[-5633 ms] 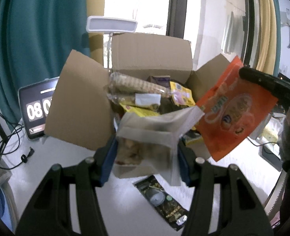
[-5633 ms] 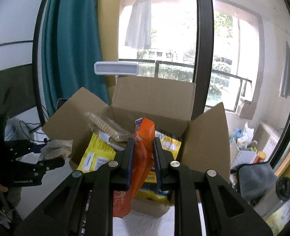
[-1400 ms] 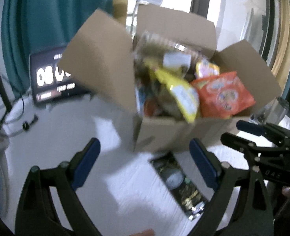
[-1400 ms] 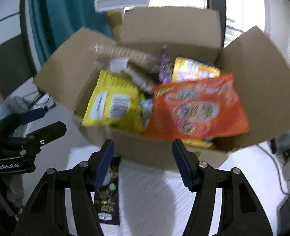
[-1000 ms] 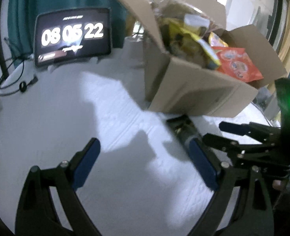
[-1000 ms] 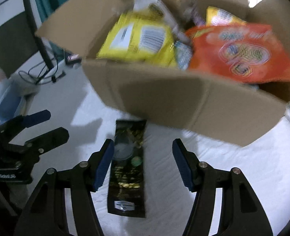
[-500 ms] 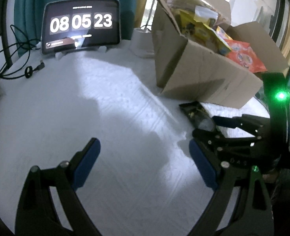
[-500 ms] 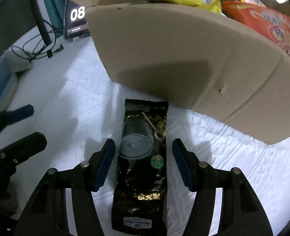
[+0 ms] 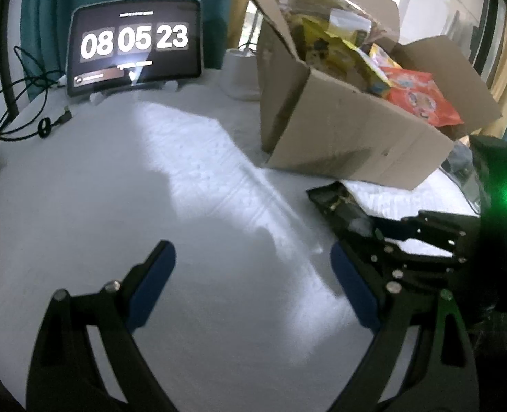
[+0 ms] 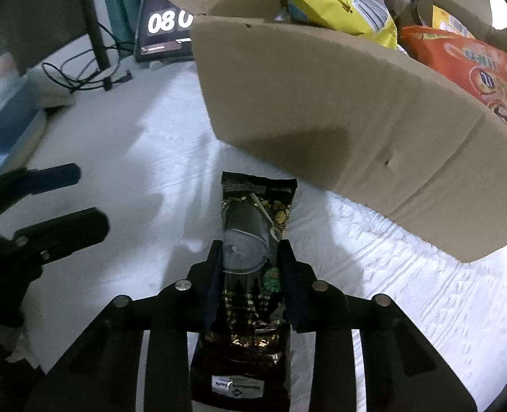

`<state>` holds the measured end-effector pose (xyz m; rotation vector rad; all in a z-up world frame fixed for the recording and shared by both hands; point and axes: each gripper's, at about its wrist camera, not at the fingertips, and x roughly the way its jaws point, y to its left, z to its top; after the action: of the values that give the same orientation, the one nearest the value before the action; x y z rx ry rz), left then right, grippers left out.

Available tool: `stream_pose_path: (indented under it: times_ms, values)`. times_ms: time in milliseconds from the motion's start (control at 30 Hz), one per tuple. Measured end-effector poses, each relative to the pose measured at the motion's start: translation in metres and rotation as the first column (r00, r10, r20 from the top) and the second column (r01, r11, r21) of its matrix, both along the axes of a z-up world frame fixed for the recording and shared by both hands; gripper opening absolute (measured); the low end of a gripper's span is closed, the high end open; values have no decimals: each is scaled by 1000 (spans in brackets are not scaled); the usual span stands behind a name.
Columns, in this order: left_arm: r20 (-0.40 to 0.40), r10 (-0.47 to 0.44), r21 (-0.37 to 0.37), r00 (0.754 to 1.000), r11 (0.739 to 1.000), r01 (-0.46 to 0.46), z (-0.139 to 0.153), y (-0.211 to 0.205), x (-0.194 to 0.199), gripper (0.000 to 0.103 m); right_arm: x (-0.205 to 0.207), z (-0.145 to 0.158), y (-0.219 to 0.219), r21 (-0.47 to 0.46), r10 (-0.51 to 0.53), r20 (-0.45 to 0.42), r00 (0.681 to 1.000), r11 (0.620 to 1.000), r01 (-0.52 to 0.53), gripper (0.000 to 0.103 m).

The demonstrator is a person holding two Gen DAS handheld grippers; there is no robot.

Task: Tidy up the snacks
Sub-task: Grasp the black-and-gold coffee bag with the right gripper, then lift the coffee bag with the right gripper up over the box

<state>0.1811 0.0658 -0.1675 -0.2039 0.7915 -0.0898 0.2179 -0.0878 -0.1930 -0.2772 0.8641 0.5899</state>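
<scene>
The right gripper [image 10: 250,267] is sitting right over the black snack packet [image 10: 253,274], and its jaws have just been closing in on it. The packet is lying flat between the two fingers, which are now pressing on its long sides. Its long way is running straight ahead from the claw, toward the cardboard box [image 10: 339,130]. The packet is resting on the white table [image 10: 150,144], just in front of the box's near flap. The left gripper [image 9: 250,288] is waiting beside it, wide open and holding nothing, so the right hand is nearer. Farther back, the box is holding a yellow bag [image 10: 339,3] and an orange bag [image 10: 476,75]. A clock screen [image 9: 135,44] is glowing at the table's far edge.
</scene>
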Motion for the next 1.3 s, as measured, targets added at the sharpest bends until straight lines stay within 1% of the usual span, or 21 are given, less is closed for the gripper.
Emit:
stream_pose_path:
  times_ms: [200,300,367,433,567,733,833,1000,1167,1233,1300]
  values:
    - [13,-5,12,1000,1000,5,8,-11,-2,92,-13,16,-15,50,7,21,1000,999,-8,32]
    - [19,8,-6,1000,1000,-8,13,-14,-5,92,-18,28,-17,69,12,37,999,997,-14,32]
    - [20,5,-13,1000,1000,-5,16,-18,-6,92,-22,38,-22,79,20,51,999,997,-24,32]
    - [33,-3,9,999,1000,3,22,-23,-7,92,-28,49,-26,92,30,66,997,995,-36,32]
    - [57,-4,5,998,1000,4,32,-27,-9,92,-36,69,-31,101,39,108,993,994,-50,32]
    - [95,-29,24,995,999,27,49,-37,-6,92,-42,96,-44,136,27,160,987,989,-49,32]
    - [132,-34,20,991,999,32,63,-43,-1,92,-40,112,-53,148,8,193,981,988,-37,32]
    - [169,-31,5,985,1000,30,84,-49,8,92,-34,134,-68,165,-32,237,971,986,-8,32]
    - [234,-35,-2,972,999,36,116,-52,17,92,-26,158,-79,190,-71,278,958,982,18,32]
    - [269,-29,-13,963,999,34,135,-52,22,92,-22,168,-84,207,-83,293,952,978,22,32]
    - [287,-33,-10,957,999,37,147,-53,27,92,-19,179,-88,222,-94,313,945,975,24,32]
